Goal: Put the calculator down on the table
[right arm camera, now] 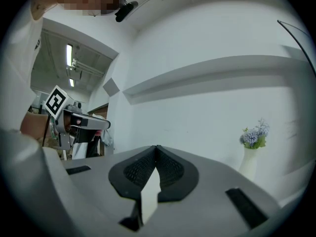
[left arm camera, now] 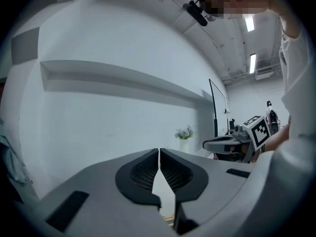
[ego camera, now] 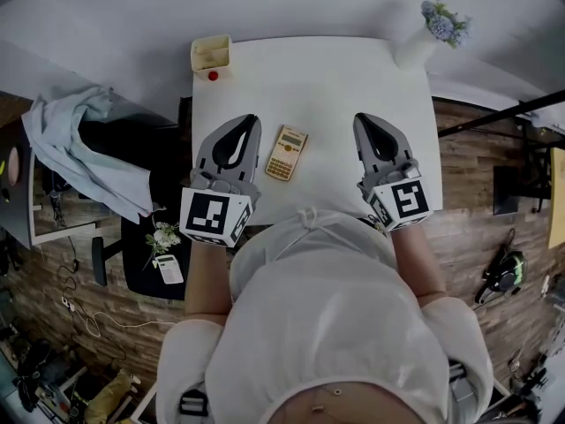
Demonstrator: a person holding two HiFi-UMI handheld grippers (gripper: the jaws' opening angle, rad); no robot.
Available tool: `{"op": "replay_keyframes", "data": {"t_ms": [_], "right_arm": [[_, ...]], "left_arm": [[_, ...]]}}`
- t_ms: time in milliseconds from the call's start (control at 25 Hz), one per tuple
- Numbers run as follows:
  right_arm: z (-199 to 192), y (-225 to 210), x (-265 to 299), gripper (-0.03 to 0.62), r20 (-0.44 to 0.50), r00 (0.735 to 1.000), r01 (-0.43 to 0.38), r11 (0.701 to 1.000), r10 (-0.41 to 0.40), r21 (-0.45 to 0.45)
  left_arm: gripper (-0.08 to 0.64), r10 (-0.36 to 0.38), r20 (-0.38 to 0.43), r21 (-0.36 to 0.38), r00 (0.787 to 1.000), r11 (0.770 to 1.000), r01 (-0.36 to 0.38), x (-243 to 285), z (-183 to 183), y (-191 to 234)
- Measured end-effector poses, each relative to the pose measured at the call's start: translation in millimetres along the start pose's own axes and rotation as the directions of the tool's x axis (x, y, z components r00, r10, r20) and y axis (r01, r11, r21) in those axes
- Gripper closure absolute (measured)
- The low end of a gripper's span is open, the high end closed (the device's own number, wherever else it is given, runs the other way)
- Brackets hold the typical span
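Note:
A tan calculator (ego camera: 286, 153) lies flat on the white table (ego camera: 327, 78), between my two grippers and touched by neither. My left gripper (ego camera: 248, 120) hangs just left of it, jaws shut with nothing in them. My right gripper (ego camera: 360, 118) is raised to the calculator's right, also shut and empty. In the left gripper view my left gripper (left arm camera: 158, 150) points level at the white wall, tips touching, with the right gripper (left arm camera: 232, 142) off to its side. The right gripper view shows my right gripper (right arm camera: 156, 147) with tips together, and the left gripper (right arm camera: 79, 122) at the left.
A cream box (ego camera: 211, 53) with a small red thing (ego camera: 213, 76) beside it stands at the table's far left corner. A white vase of bluish flowers (ego camera: 424, 38) sits at the far right corner. A dark chair with pale blue cloth (ego camera: 71, 148) stands left of the table.

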State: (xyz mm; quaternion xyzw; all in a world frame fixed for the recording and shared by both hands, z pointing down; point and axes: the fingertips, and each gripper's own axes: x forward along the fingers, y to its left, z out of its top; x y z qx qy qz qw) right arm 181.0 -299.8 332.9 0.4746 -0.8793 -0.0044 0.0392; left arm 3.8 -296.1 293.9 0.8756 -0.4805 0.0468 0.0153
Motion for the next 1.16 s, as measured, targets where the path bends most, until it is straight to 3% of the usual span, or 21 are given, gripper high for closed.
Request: {"op": "replay_keyframes", "data": {"t_ms": [1160], "right_arm": [[-9, -25, 2, 0.591, -0.039, 0.999, 0.008, 0.999, -0.009, -0.036]], "left_arm": [[0.532, 0.084, -0.02, 0.031, 0.996, 0.996, -0.083, 23, -7, -12]]}}
